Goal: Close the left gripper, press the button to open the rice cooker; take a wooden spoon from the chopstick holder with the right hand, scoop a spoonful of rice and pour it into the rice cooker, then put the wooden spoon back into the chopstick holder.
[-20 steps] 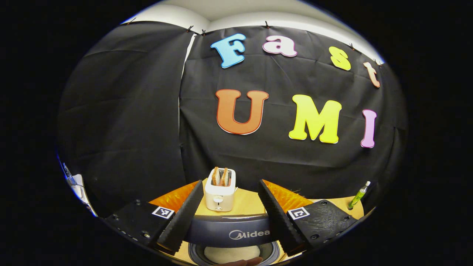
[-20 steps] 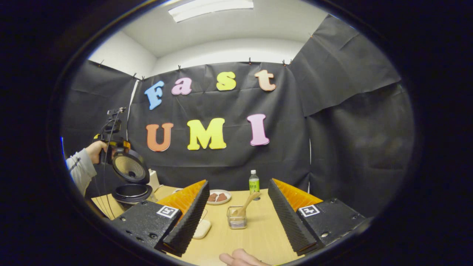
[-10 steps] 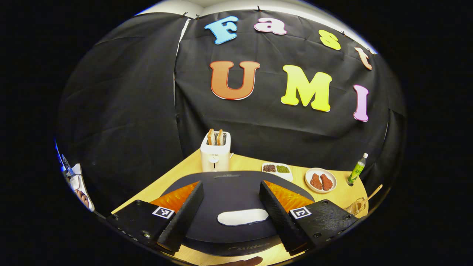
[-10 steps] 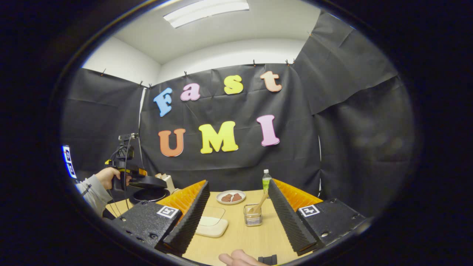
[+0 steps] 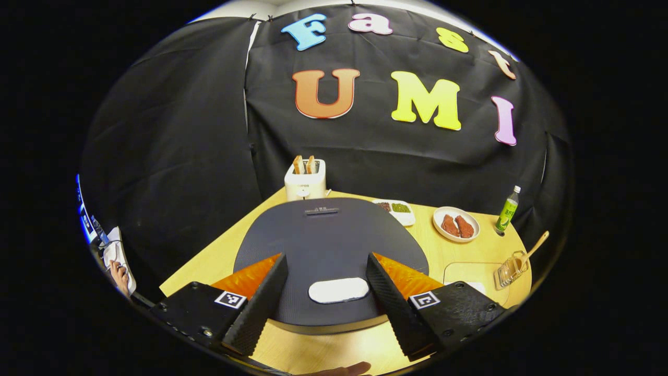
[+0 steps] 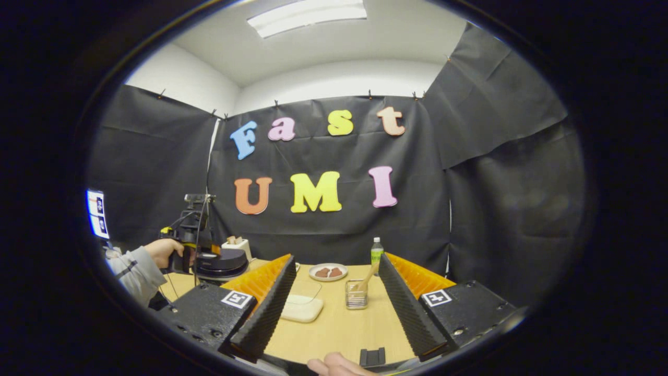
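- Table (image 6: 339, 326), black-cloth booth.
- Rice cooker (image 5: 323, 245), lid down, centre of left gripper view; left gripper (image 5: 326, 292) jaws open astride it.
- Right gripper (image 6: 336, 305) jaws open, empty.
- Spoon (image 6: 365, 277) in holder (image 6: 356, 301), centre frame.

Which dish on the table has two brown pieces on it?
The round white plate beside the green bottle. The rectangular dish nearer the toaster holds a brown heap and a green heap instead.

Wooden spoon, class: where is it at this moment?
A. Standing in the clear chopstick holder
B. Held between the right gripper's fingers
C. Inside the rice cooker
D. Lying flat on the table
A: the wooden spoon leans in the chopstick holder, ahead of the open right gripper.
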Tool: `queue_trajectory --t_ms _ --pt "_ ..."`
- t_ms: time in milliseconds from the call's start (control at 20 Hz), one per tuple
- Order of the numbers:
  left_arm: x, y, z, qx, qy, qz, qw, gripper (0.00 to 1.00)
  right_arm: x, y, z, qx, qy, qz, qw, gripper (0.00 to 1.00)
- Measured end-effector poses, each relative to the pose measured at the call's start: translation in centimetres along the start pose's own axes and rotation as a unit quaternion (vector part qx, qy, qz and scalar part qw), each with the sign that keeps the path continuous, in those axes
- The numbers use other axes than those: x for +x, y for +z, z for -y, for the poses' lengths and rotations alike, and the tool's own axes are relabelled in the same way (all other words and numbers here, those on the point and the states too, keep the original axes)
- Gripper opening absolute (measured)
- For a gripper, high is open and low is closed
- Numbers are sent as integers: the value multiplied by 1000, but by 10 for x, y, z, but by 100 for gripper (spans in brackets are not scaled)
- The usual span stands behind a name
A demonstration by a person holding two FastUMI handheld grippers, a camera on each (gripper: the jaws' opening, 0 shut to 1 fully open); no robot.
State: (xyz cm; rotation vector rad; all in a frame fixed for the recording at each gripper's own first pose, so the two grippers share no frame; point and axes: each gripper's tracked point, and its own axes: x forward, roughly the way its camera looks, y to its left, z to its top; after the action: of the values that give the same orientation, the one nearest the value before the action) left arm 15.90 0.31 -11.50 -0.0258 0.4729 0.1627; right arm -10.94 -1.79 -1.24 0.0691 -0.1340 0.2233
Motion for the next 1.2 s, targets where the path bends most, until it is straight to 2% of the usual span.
queue_trajectory --t_ms 200,350,800,1100,1200 --pt "-9 -13 2 6 0 -6 1000 98 -19 15 0 -21 -7 25 999 100" --pt "-14 -18 1 5 -2 1 1000 99 -26 18 -12 -26 6 35 999 100" --pt "-18 -36 -2 2 2 37 999 98 -21 12 -20 -16 10 11 1000 100" --pt "-29 -29 -6 14 -4 53 999 95 -4 18 -11 -28 -14 8 999 100" --pt "-44 -14 -7 21 -3 79 997 94 5 13 -9 -24 -22 -5 999 100"
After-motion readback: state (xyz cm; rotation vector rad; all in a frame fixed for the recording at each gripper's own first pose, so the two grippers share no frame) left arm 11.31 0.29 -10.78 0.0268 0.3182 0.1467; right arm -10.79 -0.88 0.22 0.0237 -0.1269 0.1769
